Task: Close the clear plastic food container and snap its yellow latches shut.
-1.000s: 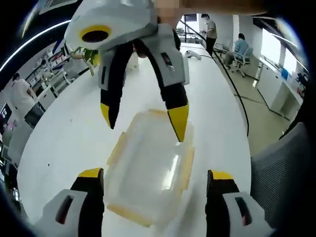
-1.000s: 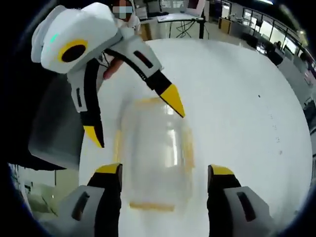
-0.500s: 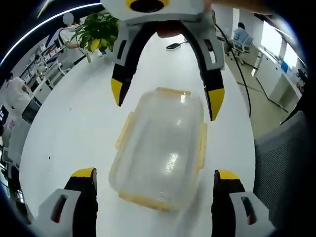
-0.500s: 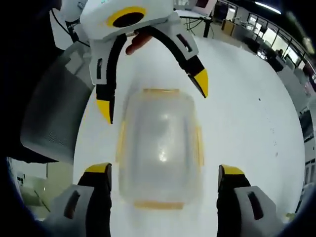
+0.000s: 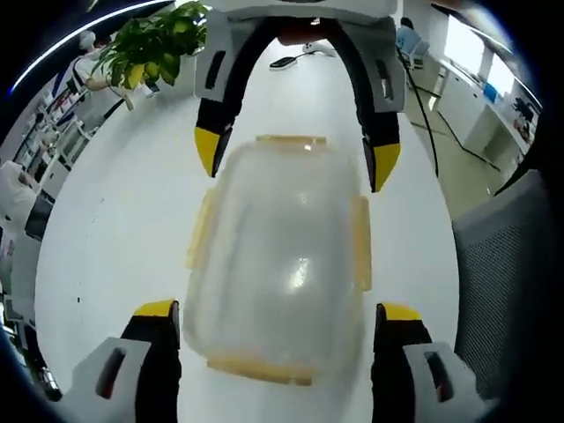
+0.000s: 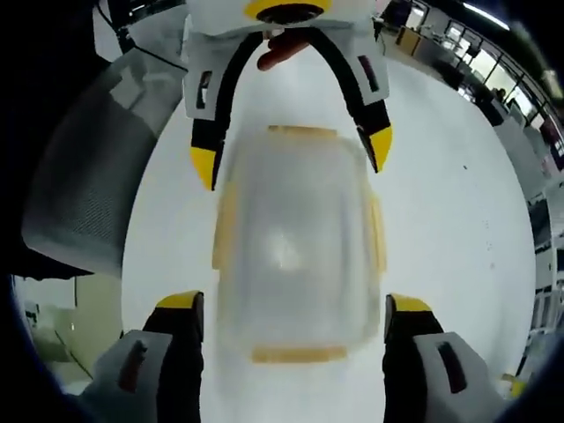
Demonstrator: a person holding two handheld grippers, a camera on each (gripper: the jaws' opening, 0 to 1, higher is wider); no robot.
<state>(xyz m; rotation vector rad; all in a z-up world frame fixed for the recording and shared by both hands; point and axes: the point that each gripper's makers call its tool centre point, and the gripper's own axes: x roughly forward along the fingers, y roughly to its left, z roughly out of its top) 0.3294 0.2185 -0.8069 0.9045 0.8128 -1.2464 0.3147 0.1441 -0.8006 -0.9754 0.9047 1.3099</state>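
Left gripper view: your left gripper [image 5: 275, 352] has its fingers spread wide with nothing in them, straddling the near end of the clear rectangular plastic food container [image 5: 280, 264] on the white tabletop [image 5: 115, 229]. Your right gripper [image 5: 291, 163] faces you from the far end, fingers also wide apart and empty, tips just beside the container's far corners. The lid looks seated on the box, but the yellow latches [image 5: 361, 242] stick out from the sides and ends, so they seem not yet snapped. In the right gripper view, the same setup mirrored: right gripper [image 6: 291, 330] at the near end, container [image 6: 295, 247] centred between both grippers. Risk: the container is light on a slick tabletop, so pushing one latch without bracing the opposite side may slide or tip it; uneven pressure may pop the lid askew
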